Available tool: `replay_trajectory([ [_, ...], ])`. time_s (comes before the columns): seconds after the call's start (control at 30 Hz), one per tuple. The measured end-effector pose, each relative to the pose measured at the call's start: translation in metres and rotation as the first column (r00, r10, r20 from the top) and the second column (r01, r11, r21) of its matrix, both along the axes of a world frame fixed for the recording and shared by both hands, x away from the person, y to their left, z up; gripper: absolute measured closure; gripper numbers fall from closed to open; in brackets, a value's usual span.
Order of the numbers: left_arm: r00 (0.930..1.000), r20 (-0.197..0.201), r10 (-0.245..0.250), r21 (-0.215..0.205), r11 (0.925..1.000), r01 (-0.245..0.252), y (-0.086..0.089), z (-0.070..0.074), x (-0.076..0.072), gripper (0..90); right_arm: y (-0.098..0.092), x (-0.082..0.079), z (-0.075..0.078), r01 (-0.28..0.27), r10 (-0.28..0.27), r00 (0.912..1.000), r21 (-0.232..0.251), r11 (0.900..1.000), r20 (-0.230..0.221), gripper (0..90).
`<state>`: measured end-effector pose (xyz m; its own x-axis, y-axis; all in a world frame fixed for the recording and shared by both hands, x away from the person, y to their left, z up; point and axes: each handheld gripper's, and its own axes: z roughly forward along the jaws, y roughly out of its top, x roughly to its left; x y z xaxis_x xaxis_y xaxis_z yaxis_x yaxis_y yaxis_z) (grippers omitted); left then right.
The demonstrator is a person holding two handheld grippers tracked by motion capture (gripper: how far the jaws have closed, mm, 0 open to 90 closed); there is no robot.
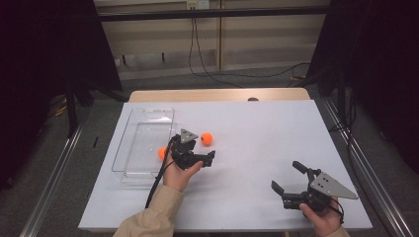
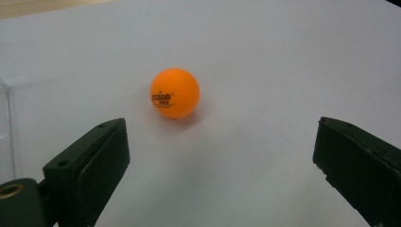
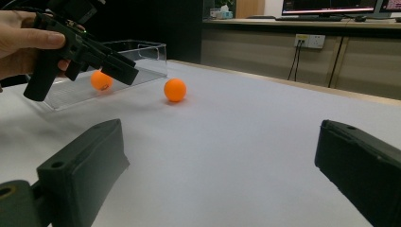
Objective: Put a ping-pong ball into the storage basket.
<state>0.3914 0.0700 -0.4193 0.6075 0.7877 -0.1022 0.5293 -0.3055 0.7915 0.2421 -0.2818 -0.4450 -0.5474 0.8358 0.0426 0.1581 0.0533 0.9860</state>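
Your left gripper (image 1: 205,159) sits at the centre-left of the high view with its fingers (image 2: 92,163) spread wide and holding nothing. They point up the frame toward the loose orange ball (image 1: 206,138), which rests on the white counter (image 1: 257,128) just ahead of them. In the left gripper view that ball (image 2: 175,92) lies a little left of centre, beyond the two fingertips and not yet between them. That suggests you are lining up to close on it.

A second orange ball (image 1: 162,152) shows at the right wall of the clear tray (image 1: 148,116), left of your hand. In the right gripper view it (image 3: 101,80) appears to lie inside the tray (image 3: 142,52), partly hidden by the left gripper (image 3: 113,64). So the job is probably to collect balls into that tray.

Your right gripper (image 1: 289,180) waits at the lower right of the high view, well apart from both balls. Its fingers (image 3: 80,175) are also wide apart and empty, and it faces across the counter toward the loose ball (image 3: 175,90). It looks parked out of the way, leaving the left one room to work.
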Motion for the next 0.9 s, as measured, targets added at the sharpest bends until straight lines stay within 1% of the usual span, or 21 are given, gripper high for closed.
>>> replay_trajectory([
  [0.1, 0.9999, 0.006, 0.010, -0.007, 0.9999, -0.010, -0.0009, -0.0010, 0.0009, 4.6, 0.0000, -0.0001, -0.0001, 0.000, 0.000, 1.0000, 0.000, 1.000, 0.000, 2.1],
  [0.2, 0.9999, 0.009, 0.012, 0.005, 0.9999, -0.012, 0.0000, -0.0015, 0.0024, 4.9, 0.0001, -0.0002, 0.0000, -0.001, 0.001, 1.0000, 0.000, 1.000, -0.001, 2.1],
  [0.33, 0.9997, 0.010, 0.022, 0.002, 0.9998, -0.022, 0.0008, -0.0022, 0.0043, 4.9, 0.0001, -0.0002, -0.0001, -0.001, 0.001, 1.0000, -0.001, 1.000, 0.000, 2.1],
  [0.53, 0.9998, 0.012, 0.017, 0.005, 0.9998, -0.017, -0.0007, -0.0019, 0.0056, 4.9, 0.0001, -0.0003, 0.0000, 0.000, 0.000, 1.0000, 0.000, 1.000, 0.000, 2.1],
  [0.7, 0.9997, 0.010, 0.023, 0.003, 0.9997, -0.023, -0.0015, -0.0039, 0.0078, 5.1, 0.0001, -0.0005, -0.0001, -0.002, 0.002, 1.0000, -0.003, 1.000, 0.000, 2.1],
  [0.8, 0.9997, 0.008, 0.024, 0.010, 0.9996, -0.025, -0.0020, -0.0047, 0.0089, 5.2, 0.0000, -0.0005, -0.0002, -0.003, 0.003, 1.0000, -0.002, 1.000, 0.000, 2.1],
  [0.9, 0.9994, 0.013, 0.033, 0.005, 0.9995, -0.033, -0.0034, -0.0051, 0.0097, 5.2, 0.0001, -0.0005, -0.0001, -0.002, 0.002, 1.0000, -0.002, 1.000, 0.000, 2.1],
])
